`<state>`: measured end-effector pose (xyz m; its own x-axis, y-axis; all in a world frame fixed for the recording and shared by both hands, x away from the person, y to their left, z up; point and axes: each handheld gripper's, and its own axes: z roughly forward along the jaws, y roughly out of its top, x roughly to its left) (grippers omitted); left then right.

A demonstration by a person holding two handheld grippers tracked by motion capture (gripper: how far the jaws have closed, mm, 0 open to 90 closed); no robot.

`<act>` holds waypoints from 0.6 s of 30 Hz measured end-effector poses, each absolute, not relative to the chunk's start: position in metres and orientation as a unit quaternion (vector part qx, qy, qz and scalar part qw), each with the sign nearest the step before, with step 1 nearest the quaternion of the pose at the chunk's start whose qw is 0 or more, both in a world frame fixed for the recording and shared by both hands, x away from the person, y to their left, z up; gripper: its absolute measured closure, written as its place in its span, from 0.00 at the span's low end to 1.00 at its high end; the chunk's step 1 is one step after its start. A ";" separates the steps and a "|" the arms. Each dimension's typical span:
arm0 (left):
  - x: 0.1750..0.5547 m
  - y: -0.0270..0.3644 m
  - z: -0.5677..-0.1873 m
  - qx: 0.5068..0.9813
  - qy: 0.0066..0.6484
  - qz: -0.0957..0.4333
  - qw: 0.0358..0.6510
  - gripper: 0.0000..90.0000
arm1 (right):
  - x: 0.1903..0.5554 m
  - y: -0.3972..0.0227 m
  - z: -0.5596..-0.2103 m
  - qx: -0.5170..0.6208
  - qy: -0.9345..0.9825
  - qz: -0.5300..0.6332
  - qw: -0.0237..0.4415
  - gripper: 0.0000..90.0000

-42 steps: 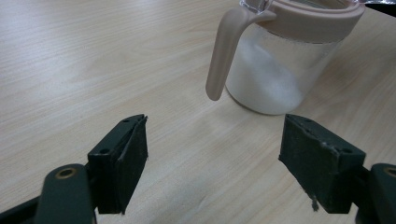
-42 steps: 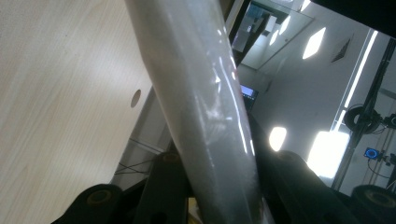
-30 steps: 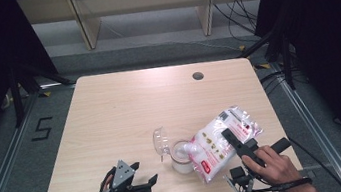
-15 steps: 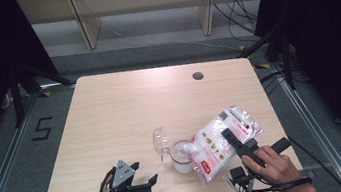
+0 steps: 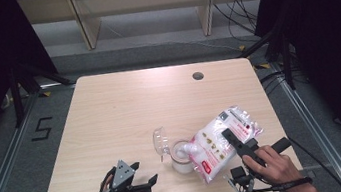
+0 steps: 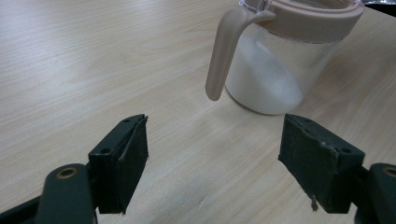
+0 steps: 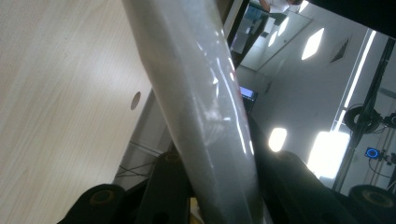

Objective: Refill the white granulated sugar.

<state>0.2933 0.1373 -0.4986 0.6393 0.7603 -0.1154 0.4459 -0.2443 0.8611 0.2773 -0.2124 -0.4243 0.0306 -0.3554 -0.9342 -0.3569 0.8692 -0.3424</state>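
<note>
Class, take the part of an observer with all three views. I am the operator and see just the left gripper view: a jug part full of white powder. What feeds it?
Observer: A clear bag of white powder, tipped with a corner over the jug.
Operator: Who holds the bag?
Observer: The right gripper, jaws shut on it.
Operator: And the jug's lid?
Observer: Clear, flipped open to the left.
</note>
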 end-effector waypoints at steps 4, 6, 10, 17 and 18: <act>0.293 0.137 -0.499 0.771 0.391 0.166 0.474 0.26 | 0.278 -0.213 -0.424 -0.259 0.696 0.006 0.669 0.86; 0.293 0.138 -0.499 0.772 0.390 0.167 0.474 0.26 | 0.279 -0.213 -0.424 -0.257 0.698 0.010 0.668 0.86; 0.293 0.137 -0.499 0.771 0.391 0.166 0.474 0.25 | 0.280 -0.216 -0.425 -0.240 0.710 0.043 0.660 0.87; 0.294 0.137 -0.499 0.771 0.389 0.167 0.476 0.25 | 0.281 -0.219 -0.426 -0.212 0.735 0.066 0.641 0.87; 0.294 0.137 -0.499 0.771 0.389 0.167 0.476 0.25 | 0.281 -0.219 -0.425 -0.212 0.736 0.069 0.639 0.87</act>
<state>0.2936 0.1370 -0.4987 0.6410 0.7593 -0.1125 0.4405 -0.2439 0.8640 0.2811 -0.2188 -0.4250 -0.0927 -0.2242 -0.9701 -0.4007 0.9003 -0.1698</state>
